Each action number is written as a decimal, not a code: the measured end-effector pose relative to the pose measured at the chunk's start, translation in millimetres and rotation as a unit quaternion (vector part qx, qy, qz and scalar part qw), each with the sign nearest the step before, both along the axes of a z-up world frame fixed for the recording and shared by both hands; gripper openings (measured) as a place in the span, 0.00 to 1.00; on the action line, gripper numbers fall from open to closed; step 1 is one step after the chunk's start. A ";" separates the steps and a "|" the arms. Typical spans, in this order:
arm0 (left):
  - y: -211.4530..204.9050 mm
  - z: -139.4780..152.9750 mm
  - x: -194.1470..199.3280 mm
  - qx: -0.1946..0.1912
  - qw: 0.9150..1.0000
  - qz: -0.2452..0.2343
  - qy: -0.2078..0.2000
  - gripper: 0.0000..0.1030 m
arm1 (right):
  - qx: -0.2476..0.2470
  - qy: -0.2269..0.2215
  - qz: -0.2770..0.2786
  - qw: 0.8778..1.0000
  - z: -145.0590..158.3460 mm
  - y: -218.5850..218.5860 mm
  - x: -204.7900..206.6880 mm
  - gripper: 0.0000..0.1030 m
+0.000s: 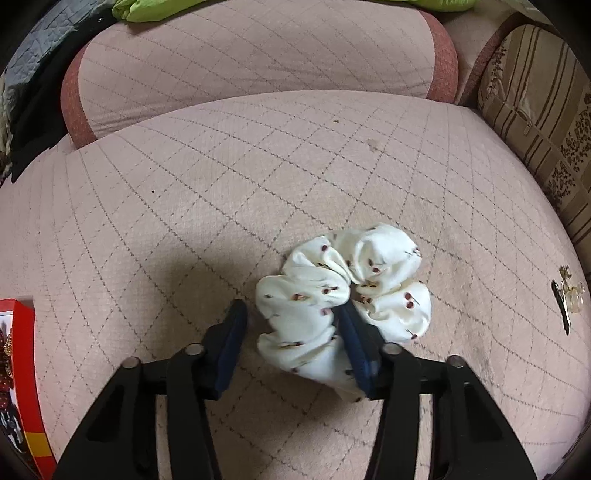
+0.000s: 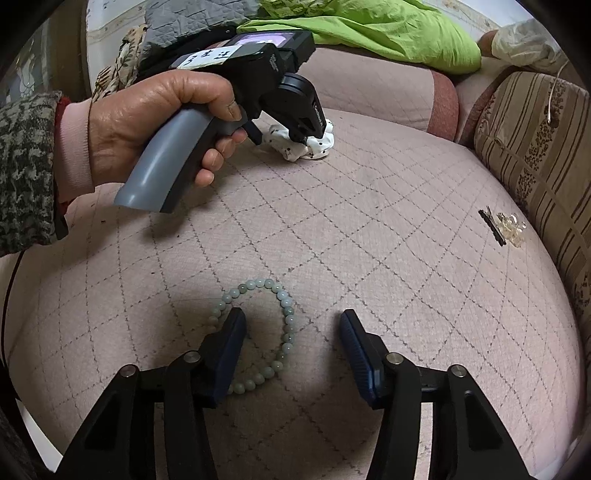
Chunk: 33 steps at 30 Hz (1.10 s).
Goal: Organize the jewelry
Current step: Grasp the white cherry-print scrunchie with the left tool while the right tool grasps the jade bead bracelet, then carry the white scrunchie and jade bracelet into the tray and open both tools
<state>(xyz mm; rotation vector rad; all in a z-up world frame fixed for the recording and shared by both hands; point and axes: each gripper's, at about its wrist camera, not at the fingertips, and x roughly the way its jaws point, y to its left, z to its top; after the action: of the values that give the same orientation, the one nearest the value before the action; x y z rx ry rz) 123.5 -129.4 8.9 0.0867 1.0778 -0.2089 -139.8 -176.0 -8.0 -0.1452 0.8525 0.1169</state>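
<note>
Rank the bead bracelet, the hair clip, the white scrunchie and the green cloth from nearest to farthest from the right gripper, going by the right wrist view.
1. Bead bracelet: at the right gripper, looped around its left finger.
2. Hair clip: off to the right, near the striped cushion.
3. White scrunchie: farther ahead, under the left gripper.
4. Green cloth: at the back, on the sofa backrest.

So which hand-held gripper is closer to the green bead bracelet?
The right hand-held gripper. It is open right over the pale green bead bracelet, one finger inside the ring. The left hand-held gripper is farther back, at the white dotted fabric scrunchie.
</note>
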 end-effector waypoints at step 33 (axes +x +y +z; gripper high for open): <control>115.8 39.7 -132.7 -0.070 0.996 0.056 0.027 0.09 | 0.078 0.004 -0.026 0.997 34.4 -4.8 -20.0 0.06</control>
<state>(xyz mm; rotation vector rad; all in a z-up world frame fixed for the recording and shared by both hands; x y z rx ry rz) -9.2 -13.6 48.6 -0.1055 1.1155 -0.1863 -159.7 -180.8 26.4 0.0238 0.8518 0.1359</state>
